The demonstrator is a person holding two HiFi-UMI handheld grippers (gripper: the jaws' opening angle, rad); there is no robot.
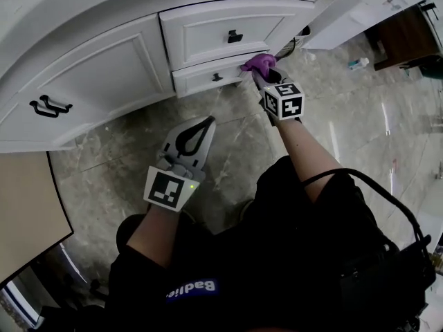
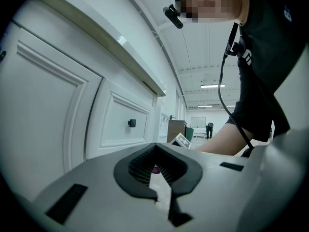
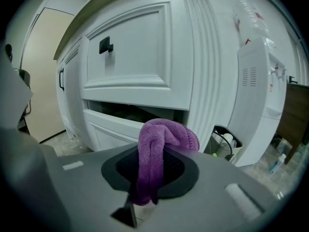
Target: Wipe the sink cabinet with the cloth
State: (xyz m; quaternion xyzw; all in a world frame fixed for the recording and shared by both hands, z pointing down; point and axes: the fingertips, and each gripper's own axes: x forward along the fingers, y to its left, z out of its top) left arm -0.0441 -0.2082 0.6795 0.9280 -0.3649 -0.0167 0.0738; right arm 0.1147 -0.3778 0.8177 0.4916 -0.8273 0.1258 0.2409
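I look down on a grey, veined stone floor (image 1: pixel 228 140). The white sink cabinet (image 1: pixel 104 68) curves across the top of the head view from 9 o'clock round to 1 o'clock, with panelled doors, two stacked drawers and black handles. The lower drawer (image 1: pixel 208 77) stands slightly ajar, and the right gripper view shows a dark gap above its front. At 2 o'clock a dark wooden unit (image 1: pixel 405 37) stands on the floor with a small bottle (image 1: pixel 358 63) lying near it. In the right gripper view a white appliance (image 3: pixel 260 95) stands just beside the cabinet's fluted corner, at 3 o'clock.

My right gripper (image 3: pixel 154 173) reaches out to 12 o'clock. Its jaws are closed on the purple cloth (image 3: pixel 161 139), which is pinched low and bulges in a folded loop above the pads. The cloth sits at the right end of the lower drawer, right up against the cabinet's corner. I cannot tell whether it actually presses on the wood.

My left gripper (image 1: pixel 204 125) hangs over the bare floor near the middle of the head view, with its tips pointing to 1 o'clock. It is near the cabinet front but apart from it. Its jaws are brought together at the tips with nothing between them, and only a sliver of purple shows through the oval gap behind.
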